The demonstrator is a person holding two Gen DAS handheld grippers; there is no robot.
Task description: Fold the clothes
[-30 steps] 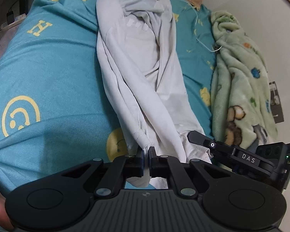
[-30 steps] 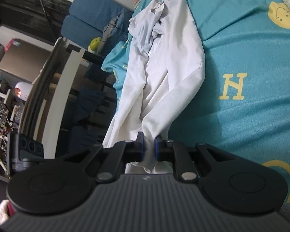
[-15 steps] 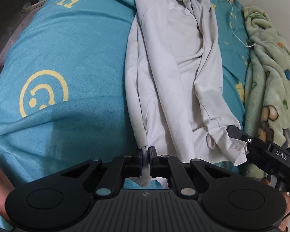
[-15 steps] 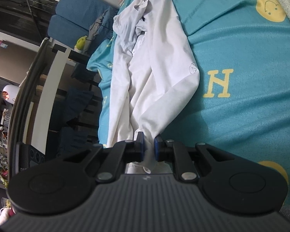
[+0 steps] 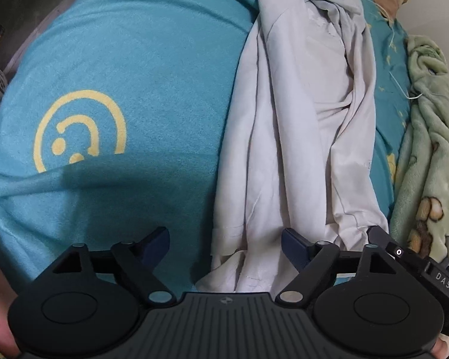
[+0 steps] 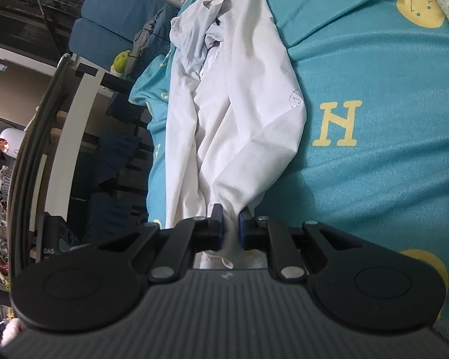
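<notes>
A teal fleece bedspread [image 5: 152, 59] printed with yellow smileys and an H covers the bed. The white shirt [image 5: 302, 125] lies along it in a long crumpled strip — soft, thin cotton — beside a green plush blanket [image 5: 434, 149]. The left gripper [image 5: 224, 243] is opening, its jaws wide and clear of the hem lying between them; the right gripper [image 6: 230, 224] pinches the shirt.

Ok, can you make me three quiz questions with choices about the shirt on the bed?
1. Where is the green blanket in the left view?
A right of the shirt
B left of the shirt
C under the sheet

2. What colour is the sheet?
A red
B teal
C black

3. What is the right gripper doing?
A hanging free
B gripping the blanket
C pinching the shirt

Answers: 1 A, it lies along the shirt's right edge. 2 B, teal with yellow prints. 3 C, white cloth sits between its closed jaws.
</notes>
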